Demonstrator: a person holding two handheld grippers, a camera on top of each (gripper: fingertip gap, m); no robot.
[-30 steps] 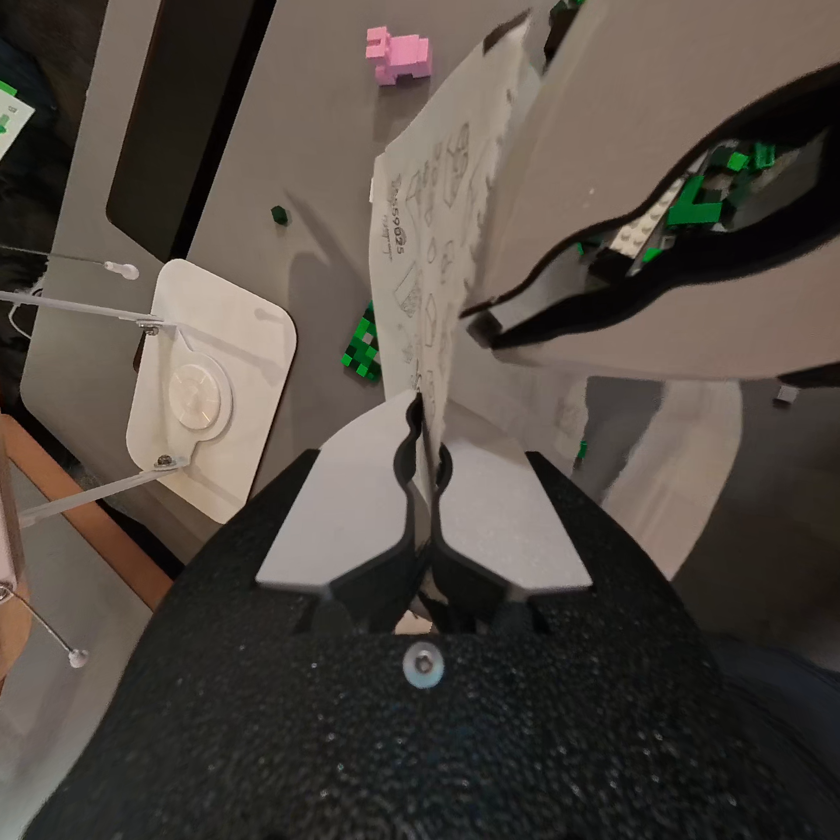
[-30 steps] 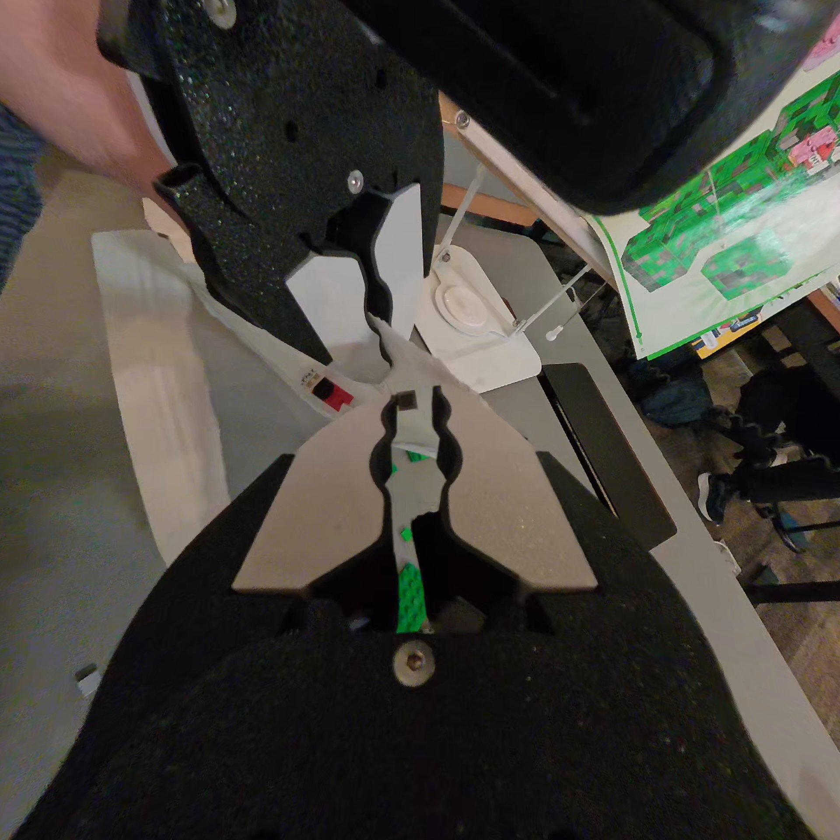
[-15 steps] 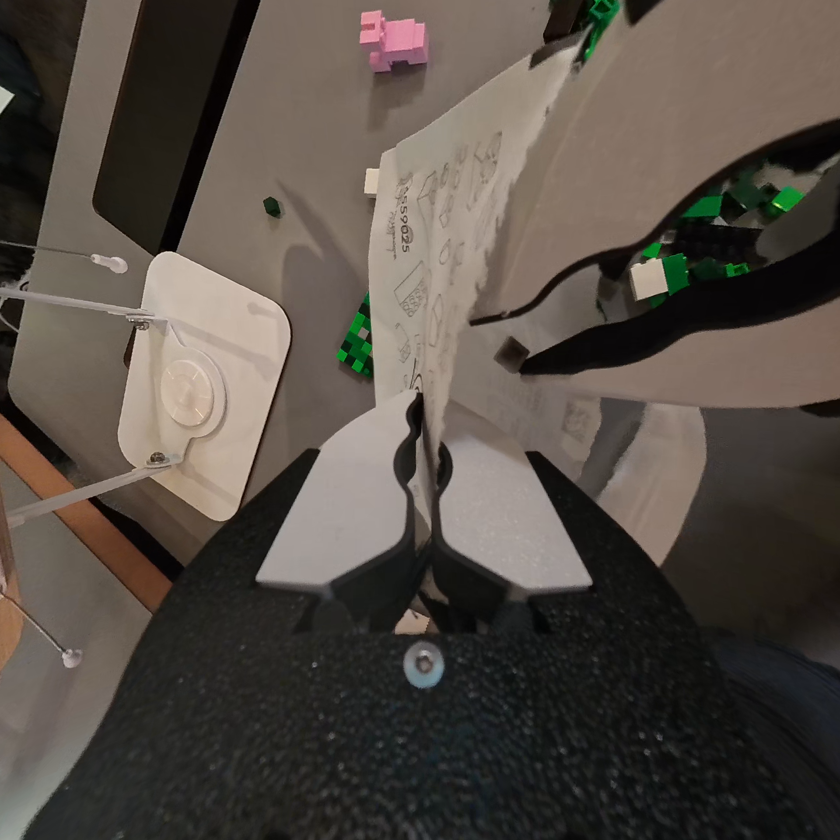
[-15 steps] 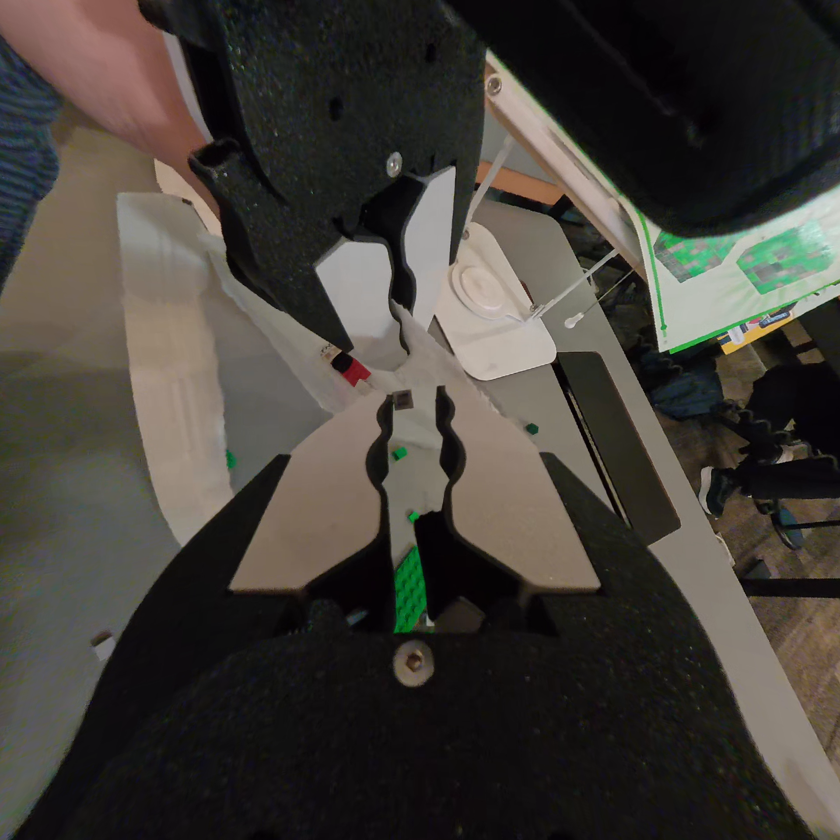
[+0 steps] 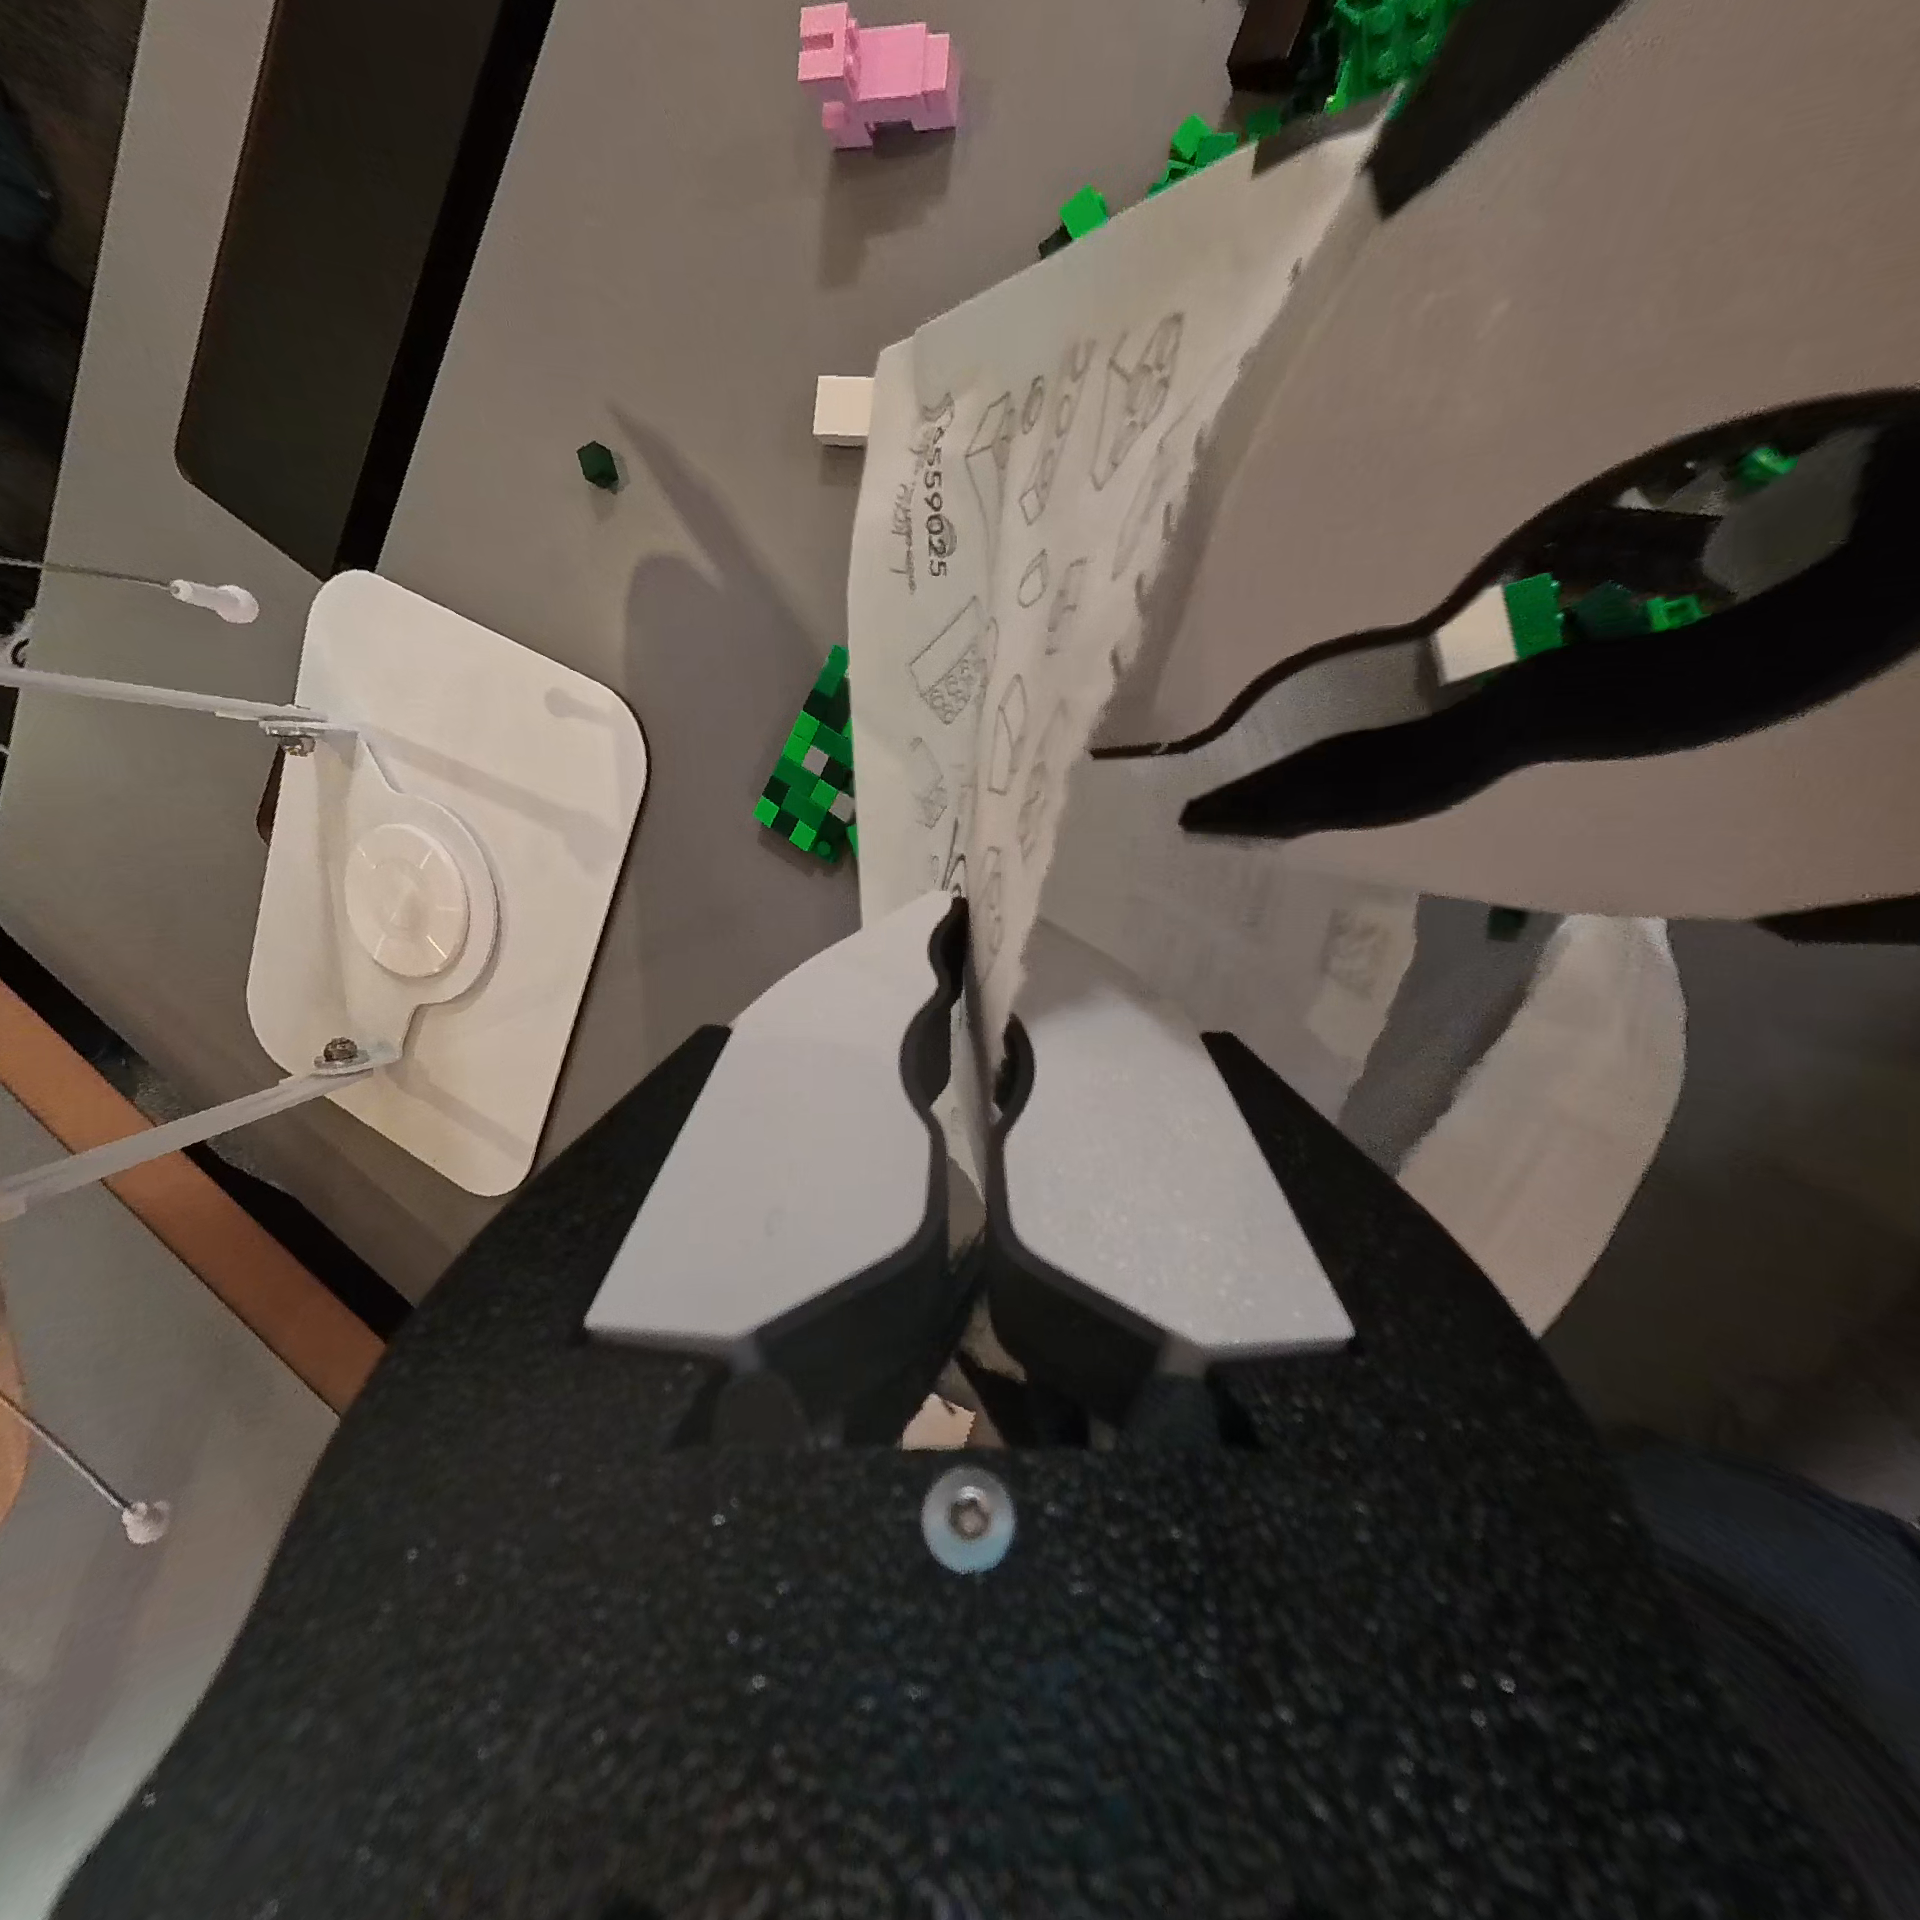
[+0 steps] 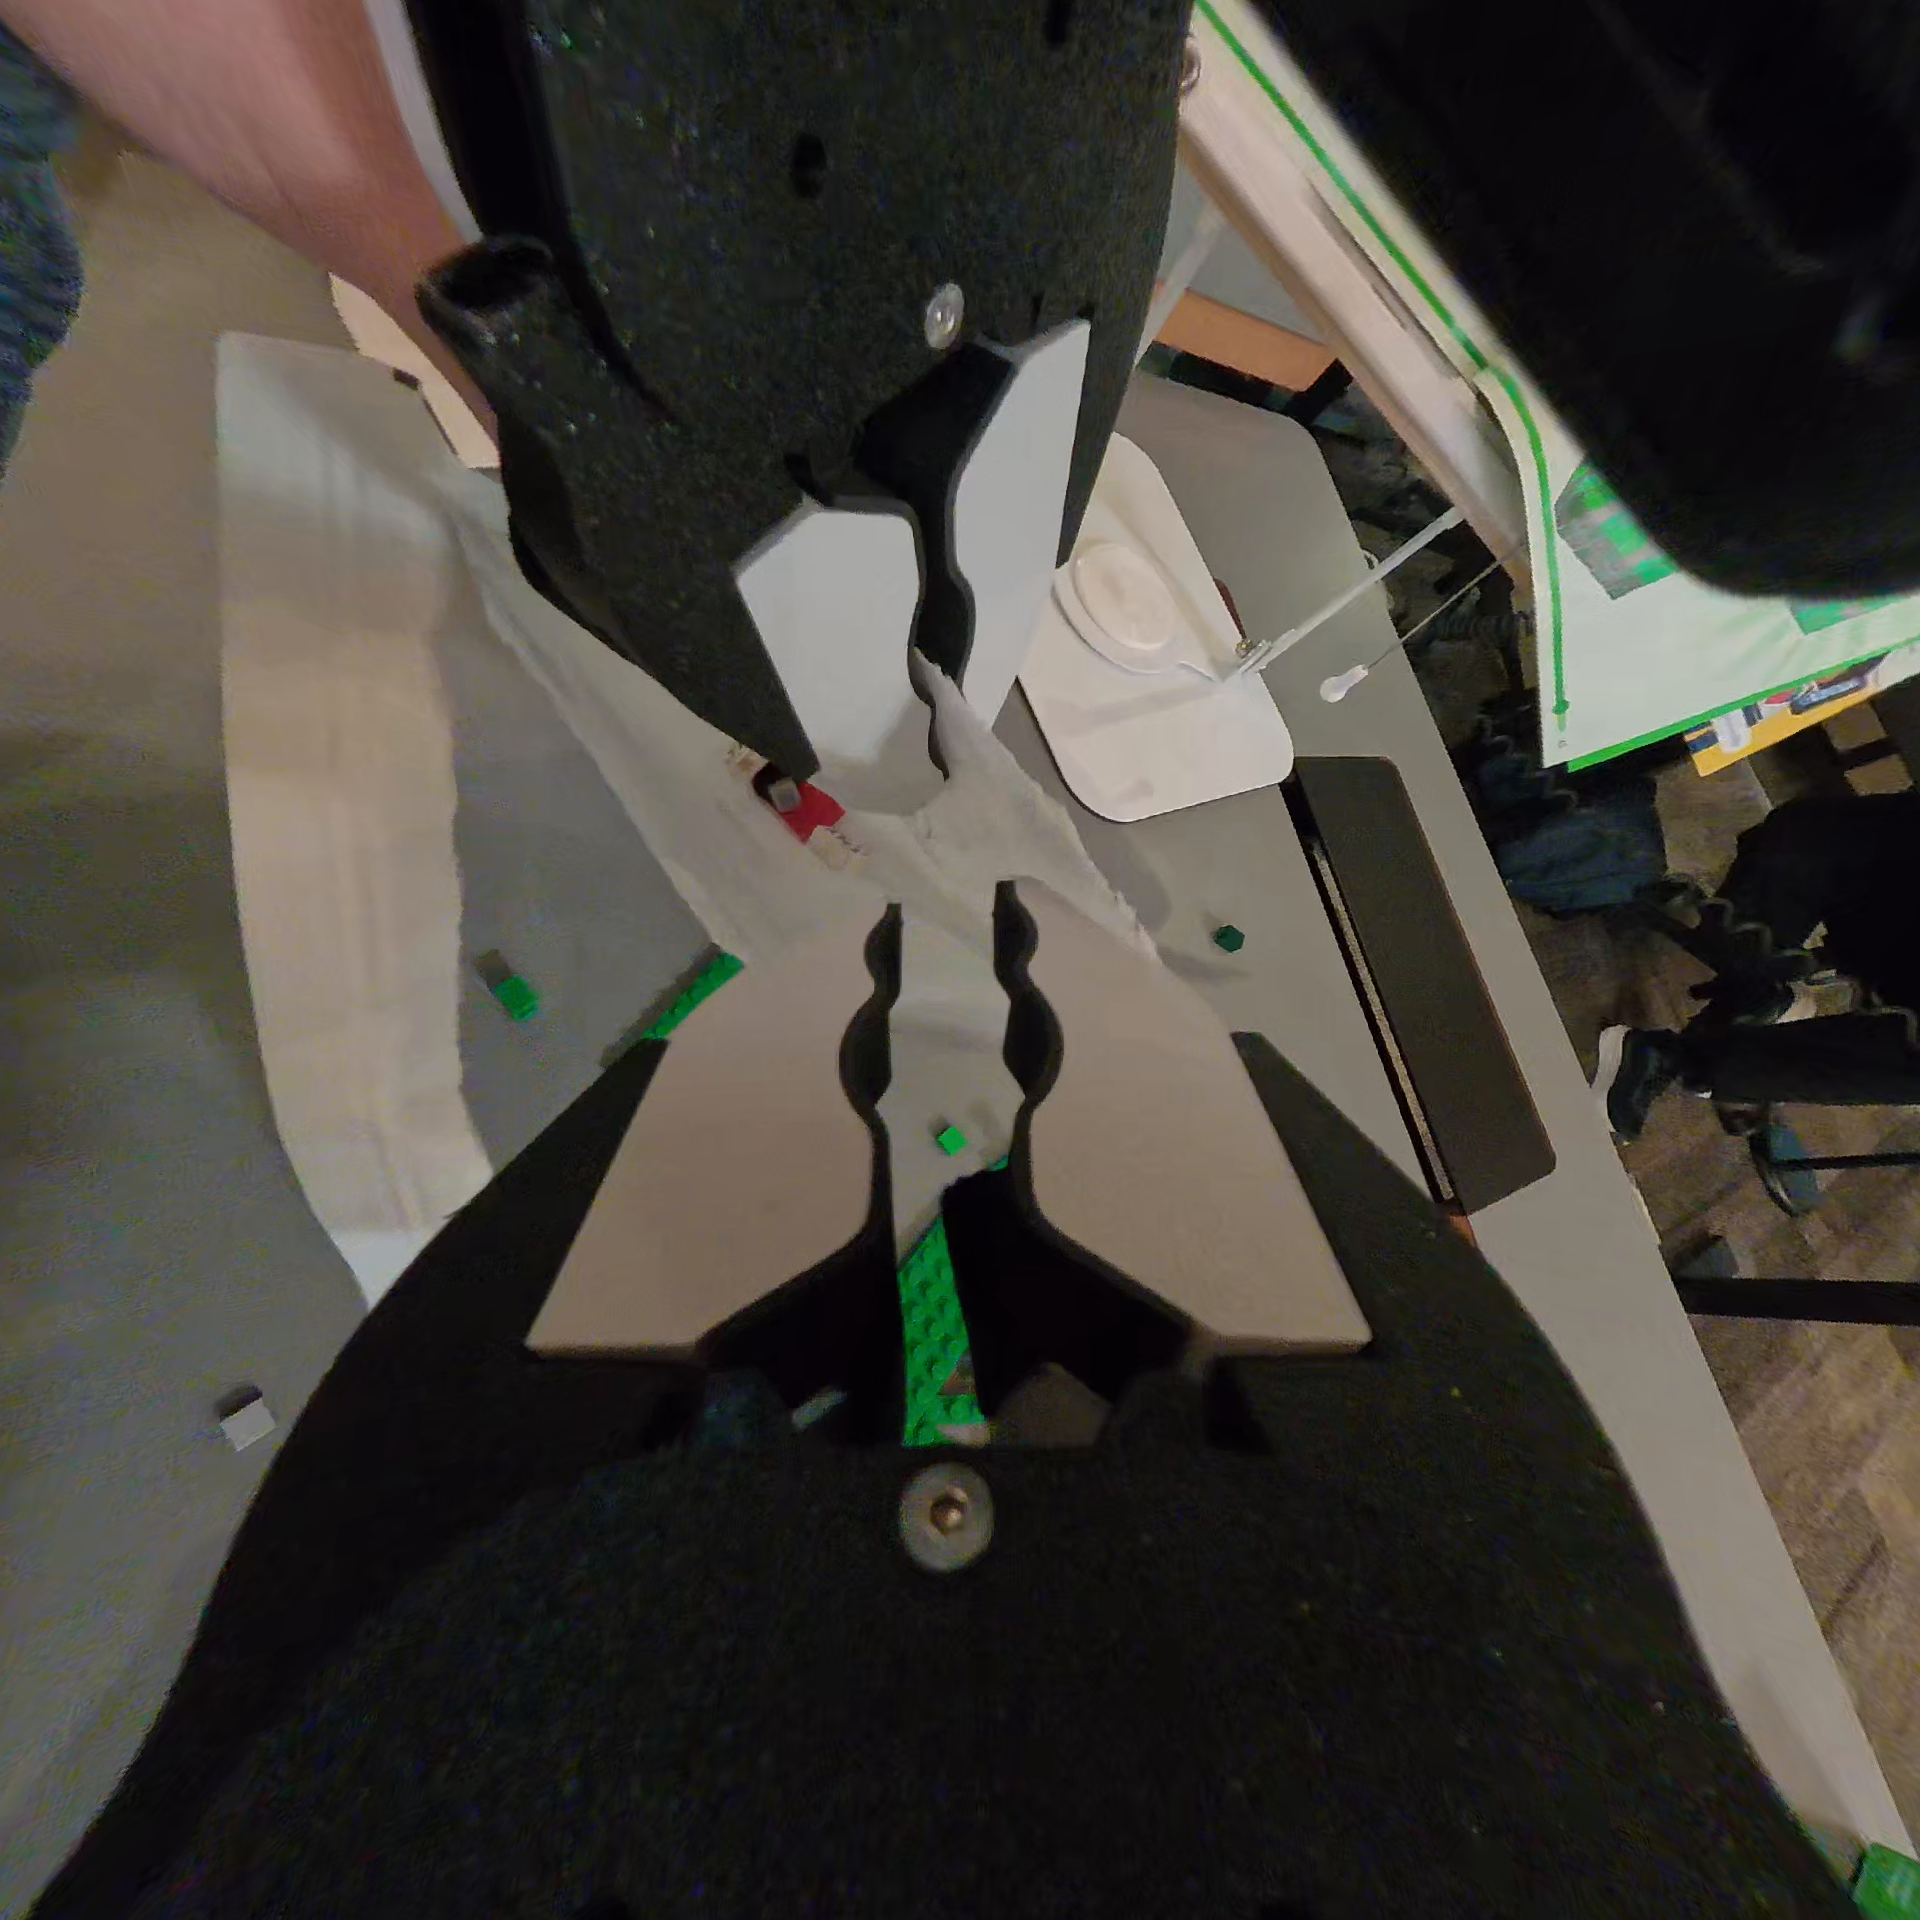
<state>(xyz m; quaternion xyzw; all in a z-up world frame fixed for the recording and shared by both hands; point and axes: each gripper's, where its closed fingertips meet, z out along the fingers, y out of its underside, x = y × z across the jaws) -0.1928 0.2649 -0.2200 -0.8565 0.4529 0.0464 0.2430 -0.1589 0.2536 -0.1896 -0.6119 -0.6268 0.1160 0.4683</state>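
Note:
My left gripper (image 5: pixel 961 935) is shut on the torn edge of a white paper bag (image 5: pixel 997 520) printed with brick outlines, and holds it above the grey table (image 5: pixel 675 260). In the right wrist view it comes down from above (image 6: pixel 935 665) with the bag (image 6: pixel 997 821) pinched. My right gripper (image 6: pixel 945 914) is open and empty, its tips just short of the torn paper. It shows at the right of the left wrist view (image 5: pixel 1138 784). Loose green bricks (image 5: pixel 1538 613) lie under the bag. A green plate (image 6: pixel 940 1340) shows between my right fingers.
On the table lie a pink brick pig (image 5: pixel 878 88), a green checkered piece (image 5: pixel 816 769), a white brick (image 5: pixel 842 410) and a small dark green piece (image 5: pixel 600 464). A white stand base (image 5: pixel 436 883) is at the left. A white paper strip (image 6: pixel 332 779) and a person's forearm (image 6: pixel 239 135) are nearby. The grippers' ends are close to 5 cm from one another. Left tips and right tips are each some 20 cm from the green plate (image 6: pixel 940 1340).
My right gripper has opened a little and drawn back from the bag's torn edge. A small dark piece at its fingertip is gone. My left gripper keeps its hold.

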